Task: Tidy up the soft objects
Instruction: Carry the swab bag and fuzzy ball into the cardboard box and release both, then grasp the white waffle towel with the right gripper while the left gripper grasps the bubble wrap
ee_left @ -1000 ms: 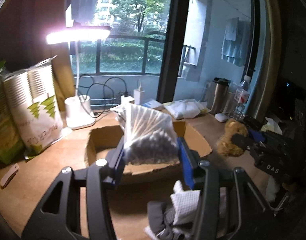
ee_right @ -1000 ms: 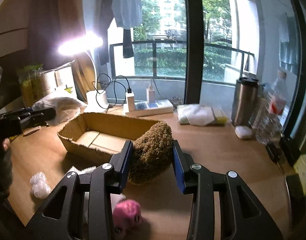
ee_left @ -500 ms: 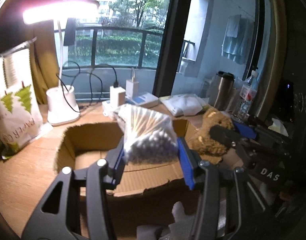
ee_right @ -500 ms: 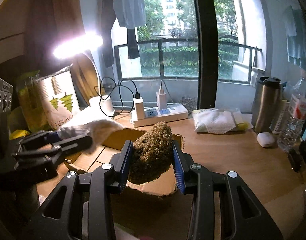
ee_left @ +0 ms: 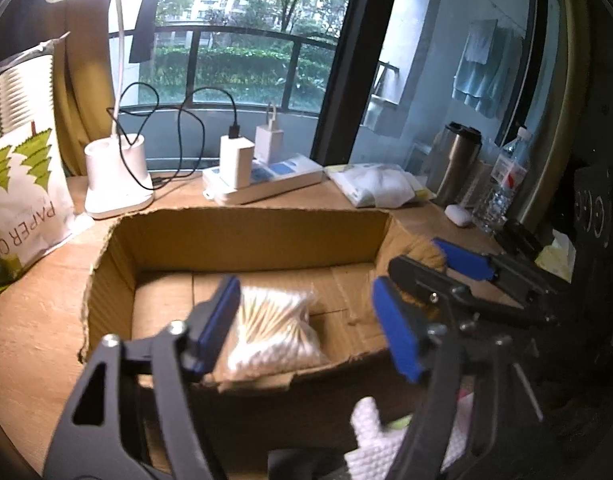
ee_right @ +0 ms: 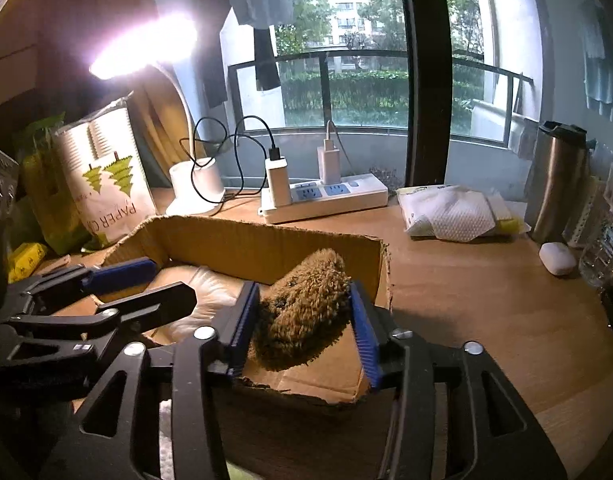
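Behind the table (ee_right: 486, 300) stood a window. Over the cardboard box (ee_left: 242, 236), both jaws had just been opening: left gripper (ee_left: 306, 324) released the cotton-swab bag (ee_left: 272, 330); right gripper (ee_right: 302, 330) loosely flanked the brown plush (ee_right: 302, 308).

I'm working in a home, at a wooden surface (ee_right: 486, 304) by a balcony window: laundry (ee_right: 262, 4) hangs outside the glass, a desk lamp (ee_left: 118, 176) glows beside a power strip (ee_right: 326, 198) with chargers, and a thermos (ee_right: 558, 184) stands nearby.

surface: wooden table (ee_right: 486, 304) | on it: cardboard box (ee_left: 242, 236); power strip (ee_right: 326, 200); lamp base (ee_left: 116, 184); steel tumbler (ee_right: 558, 184)
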